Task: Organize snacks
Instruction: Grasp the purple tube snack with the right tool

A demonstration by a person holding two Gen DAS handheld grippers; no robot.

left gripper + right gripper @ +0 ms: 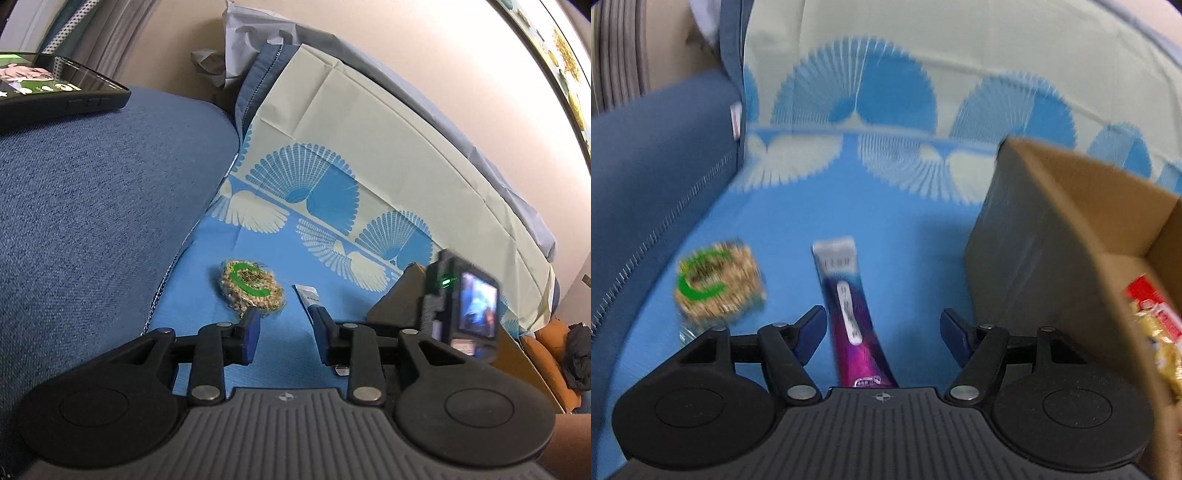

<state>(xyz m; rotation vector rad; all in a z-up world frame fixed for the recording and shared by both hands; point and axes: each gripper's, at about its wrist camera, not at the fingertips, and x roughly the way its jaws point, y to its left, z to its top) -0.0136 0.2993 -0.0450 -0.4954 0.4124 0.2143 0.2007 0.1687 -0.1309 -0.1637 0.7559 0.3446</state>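
A round puffed-grain snack (252, 288) with a green ring label lies on the blue cloth (280, 354); it also shows in the right wrist view (718, 284). A purple and silver stick pack (851, 314) lies on the cloth; its silver end shows in the left wrist view (307, 294). My left gripper (285, 334) is open and empty, just short of both. My right gripper (883, 334) is open above the stick pack, which lies between the fingers. A cardboard box (1052, 236) stands to the right and holds a yellow and red snack bag (1156, 332).
A blue cushion (92, 221) lies at the left with a phone (55, 88) on it. The patterned cloth rises against the back wall. The right gripper's camera body (465, 306) shows beside the box (399, 299) in the left wrist view.
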